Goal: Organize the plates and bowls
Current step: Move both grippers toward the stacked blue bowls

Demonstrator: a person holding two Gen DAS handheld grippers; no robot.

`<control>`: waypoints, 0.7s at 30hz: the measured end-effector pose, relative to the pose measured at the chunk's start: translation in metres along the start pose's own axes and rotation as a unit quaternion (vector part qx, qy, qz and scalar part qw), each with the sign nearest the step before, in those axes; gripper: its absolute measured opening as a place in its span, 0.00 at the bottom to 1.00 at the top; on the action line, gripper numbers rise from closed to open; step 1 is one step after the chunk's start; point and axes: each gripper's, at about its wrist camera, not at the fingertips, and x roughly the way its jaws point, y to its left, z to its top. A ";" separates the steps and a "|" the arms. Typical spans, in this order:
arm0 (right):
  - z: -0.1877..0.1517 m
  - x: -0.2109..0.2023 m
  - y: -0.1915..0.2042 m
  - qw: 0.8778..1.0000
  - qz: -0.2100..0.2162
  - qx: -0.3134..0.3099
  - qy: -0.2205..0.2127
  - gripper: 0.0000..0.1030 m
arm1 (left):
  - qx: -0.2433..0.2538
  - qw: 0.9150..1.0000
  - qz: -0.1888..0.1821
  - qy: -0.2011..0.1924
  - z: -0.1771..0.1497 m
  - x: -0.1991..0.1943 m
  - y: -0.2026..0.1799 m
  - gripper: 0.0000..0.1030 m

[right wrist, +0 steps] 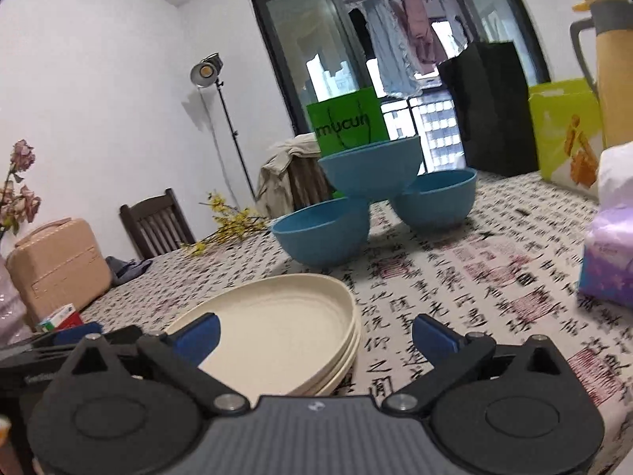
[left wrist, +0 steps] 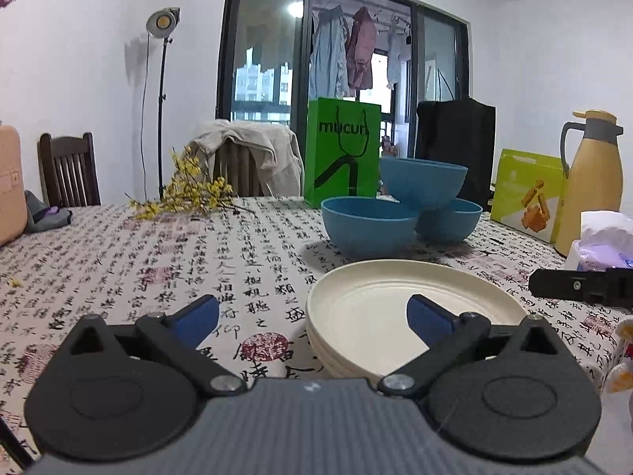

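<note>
A: Cream plates (left wrist: 411,316), stacked, sit on the counter (left wrist: 158,261) just ahead of both tools. The left gripper (left wrist: 312,312) has its blue fingers (left wrist: 198,314) spread wide with nothing between them; the stack's near-left rim lies ahead of the right-hand finger. The right gripper (right wrist: 314,334) is released the same way, its left-hand finger (right wrist: 199,336) standing over the stack's near edge (right wrist: 277,328).

B: And the bowls?

A: Three blue bowls (left wrist: 370,229) beyond the plates, further out from the fingertips. Two rest on the cloth side by side; the third (left wrist: 421,182) perches on top, straddling their rims rather than nested.

B: That's what worries me.

A: Me too. It looks tilted in the right wrist view (right wrist: 372,170). My guess is that a nudge to either lower bowl would slide the top one off, maybe towards the green bag (left wrist: 342,150) behind.

B: Any risk nearer in?

A: The plates look thin-rimmed and smooth. Closing on only the top rim could lift one plate and drag the rest. Also, the other tool's black arm shows at the right edge of the left view (left wrist: 581,287), so the two are close and could collide over the stack.

B: The tissue pack (right wrist: 609,265)?

A: Off to the right of the fingers, apart from the dishes.
</note>
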 end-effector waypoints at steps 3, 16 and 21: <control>0.000 -0.004 0.004 1.000 0.002 -0.005 0.001 1.00 | 0.000 1.000 -0.005 -0.007 0.000 -0.008 -0.001 1.00; -0.002 -0.028 0.019 0.998 -0.045 -0.039 -0.010 1.00 | -0.007 1.000 -0.010 -0.016 0.002 -0.030 0.004 1.00; 0.002 -0.033 0.014 0.998 -0.045 -0.024 -0.023 1.00 | -0.009 1.000 -0.005 -0.016 0.003 -0.032 0.008 1.00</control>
